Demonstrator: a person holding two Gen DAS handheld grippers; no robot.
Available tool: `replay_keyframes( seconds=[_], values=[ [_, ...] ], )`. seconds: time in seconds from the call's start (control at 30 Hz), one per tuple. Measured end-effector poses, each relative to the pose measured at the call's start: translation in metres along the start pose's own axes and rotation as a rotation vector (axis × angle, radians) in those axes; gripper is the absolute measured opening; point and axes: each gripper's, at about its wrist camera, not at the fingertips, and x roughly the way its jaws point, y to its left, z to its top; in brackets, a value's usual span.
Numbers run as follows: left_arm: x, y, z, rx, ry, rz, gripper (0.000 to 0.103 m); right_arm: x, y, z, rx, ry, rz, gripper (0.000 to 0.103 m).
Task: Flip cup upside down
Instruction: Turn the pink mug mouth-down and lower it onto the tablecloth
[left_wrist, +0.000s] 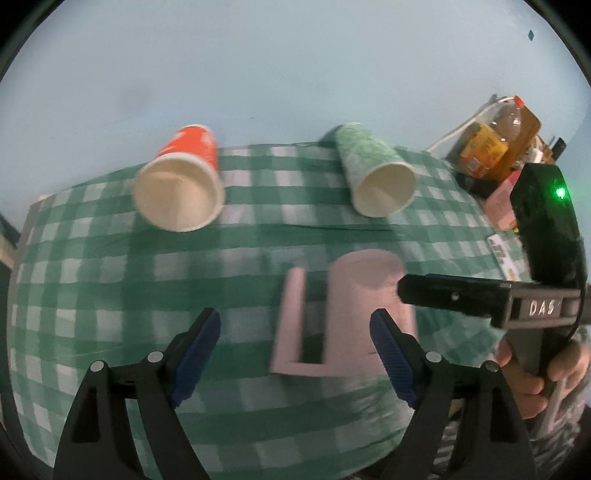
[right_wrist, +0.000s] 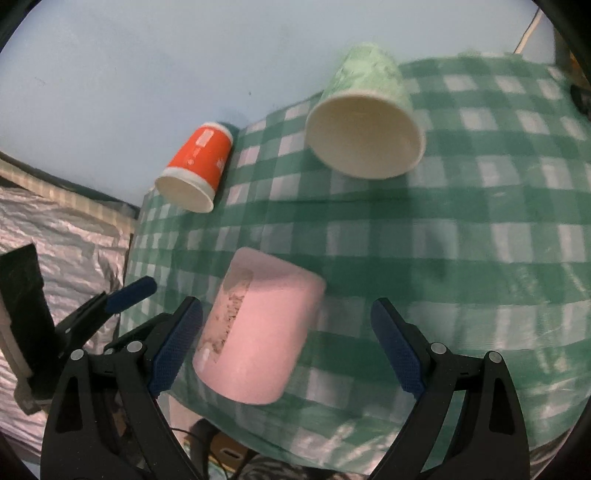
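Pink mug (right_wrist: 258, 332) lies on its side on the checked bench (right_wrist: 480, 240), base toward the wall, handle up, nearer you than both paper cups | your left claw (left_wrist: 295, 354) gapes, empty | your right claw (right_wrist: 288, 350) gapes around the mug, not gripping

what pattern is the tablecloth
Green and white checks on the tablecloth, clearest in the right wrist view.

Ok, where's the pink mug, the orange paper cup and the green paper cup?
Pink plastic mug (right_wrist: 258, 332), right wrist view, on its side wall.
Orange paper cup (left_wrist: 192, 147), left wrist view, on its printed side.
Green paper cup (right_wrist: 369, 74), right wrist view, on its patterned side.
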Motion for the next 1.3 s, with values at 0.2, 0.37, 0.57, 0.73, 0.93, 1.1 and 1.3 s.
replay_keyframes(
  seconds=[0.2,0.37,0.57,0.73,0.93,1.1,1.3],
  values=[
    [0.013,0.019,-0.010,-0.057,-0.002,-0.013,0.085,0.017,0.005,0.002,0.033,0.049,0.012,0.092],
    [0.017,0.022,-0.012,-0.070,-0.034,-0.031,0.085,0.030,0.009,0.008,0.058,0.073,0.019,0.092],
    [0.013,0.025,-0.017,-0.091,-0.085,-0.029,0.085,0.047,0.008,0.010,0.086,0.119,0.014,0.092],
    [0.012,0.028,-0.019,-0.100,-0.107,0.002,0.085,0.052,0.005,0.011,0.100,0.137,0.021,0.087],
    [0.005,0.038,-0.021,-0.149,-0.151,0.002,0.089,0.051,0.000,0.012,0.109,0.143,0.044,0.077],
    [0.001,0.039,-0.023,-0.157,-0.164,0.001,0.089,0.044,0.001,0.011,0.081,0.109,0.079,0.074],
    [-0.012,0.038,-0.029,-0.169,-0.201,0.010,0.089,0.019,0.024,0.002,-0.092,-0.012,0.047,0.073]
  ],
)
